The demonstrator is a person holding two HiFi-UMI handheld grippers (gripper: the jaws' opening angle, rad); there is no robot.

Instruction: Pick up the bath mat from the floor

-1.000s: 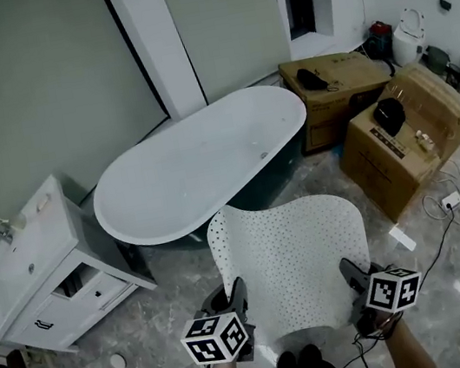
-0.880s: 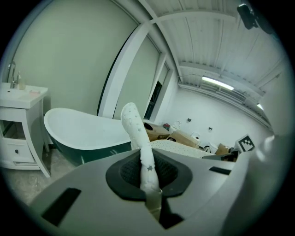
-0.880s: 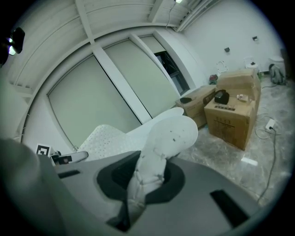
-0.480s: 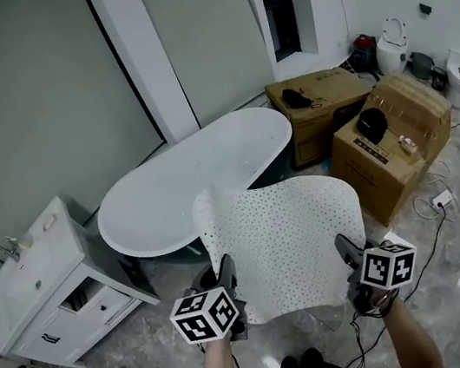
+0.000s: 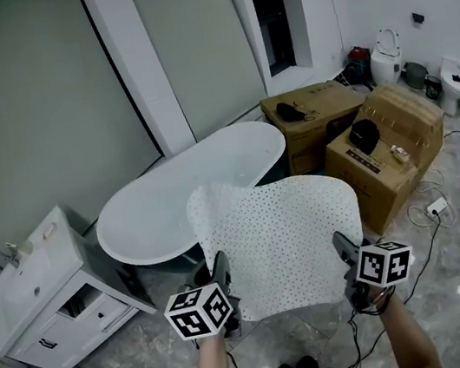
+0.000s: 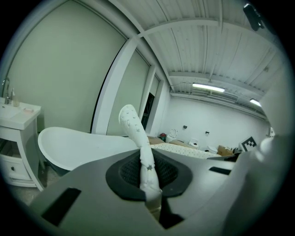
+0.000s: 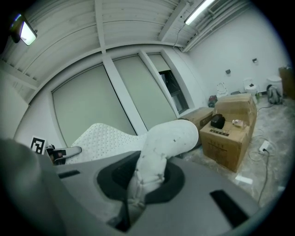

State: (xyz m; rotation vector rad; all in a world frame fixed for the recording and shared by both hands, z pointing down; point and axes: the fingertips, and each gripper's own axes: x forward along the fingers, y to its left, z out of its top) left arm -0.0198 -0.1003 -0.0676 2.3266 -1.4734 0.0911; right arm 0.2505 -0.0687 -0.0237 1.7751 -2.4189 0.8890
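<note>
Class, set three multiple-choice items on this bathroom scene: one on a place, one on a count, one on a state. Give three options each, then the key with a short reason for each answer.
1. Where is the bath mat?
A. flat on the floor
B. held off the floor by the left tool and the right tool
C. draped over the sink cabinet

2. How many cardboard boxes stand beside the bathtub?
A. none
B. four
C. two

3. What state is the left tool in?
A. shut on the mat's edge
B. open and empty
C. shut on a cable

Key:
1 B: the head view shows the mat spread in the air between both tools.
2 C: two brown boxes stand to the right of the tub.
3 A: the left gripper view shows the mat's edge pinched between its jaws.
</note>
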